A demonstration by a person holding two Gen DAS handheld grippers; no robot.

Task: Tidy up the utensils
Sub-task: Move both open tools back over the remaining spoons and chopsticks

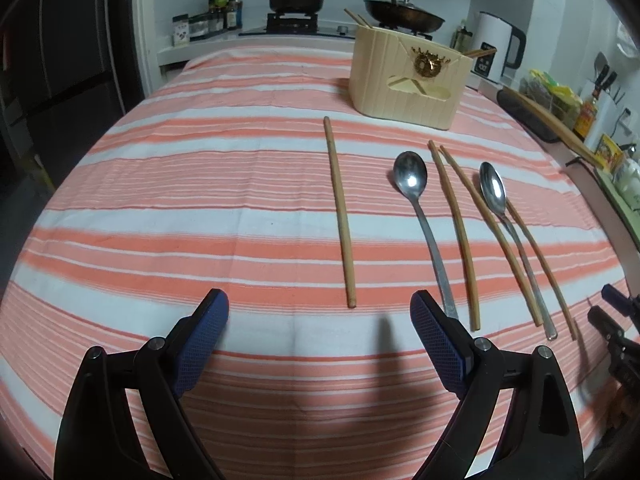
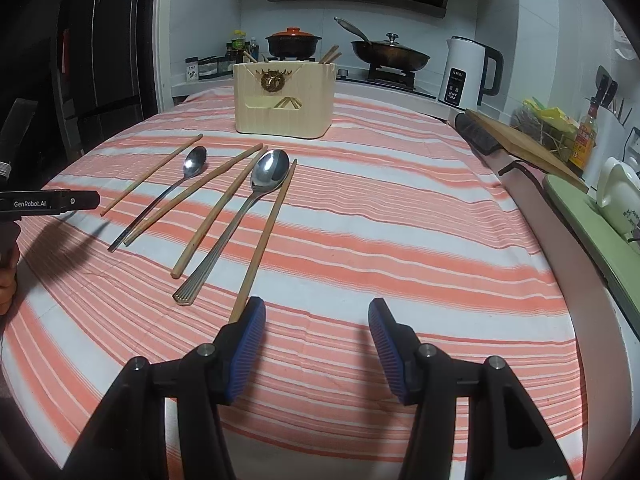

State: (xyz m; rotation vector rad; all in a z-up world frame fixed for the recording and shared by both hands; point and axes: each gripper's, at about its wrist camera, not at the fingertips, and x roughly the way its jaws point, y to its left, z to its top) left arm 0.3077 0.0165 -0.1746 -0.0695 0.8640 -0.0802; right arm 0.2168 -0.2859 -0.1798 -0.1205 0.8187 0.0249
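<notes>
Several wooden chopsticks and two metal spoons lie on the striped tablecloth. In the left wrist view a lone chopstick (image 1: 340,216) lies ahead, with a spoon (image 1: 424,220), more chopsticks (image 1: 456,232) and a second spoon (image 1: 516,240) to its right. My left gripper (image 1: 320,312) is open and empty, just short of the lone chopstick. A cream utensil holder (image 1: 408,76) with chopsticks in it stands at the back; it also shows in the right wrist view (image 2: 284,98). My right gripper (image 2: 316,320) is open and empty; its left fingertip (image 2: 250,320) is at the near end of the rightmost chopstick (image 2: 268,232), beside the large spoon (image 2: 248,208).
A counter runs along the right with a cutting board (image 2: 520,140), a white kettle (image 2: 466,72), bottles and a green tray (image 2: 600,224). A stove with a pot (image 2: 294,42) and a pan (image 2: 390,56) is behind the table. The left gripper's body (image 2: 48,202) shows at the left edge.
</notes>
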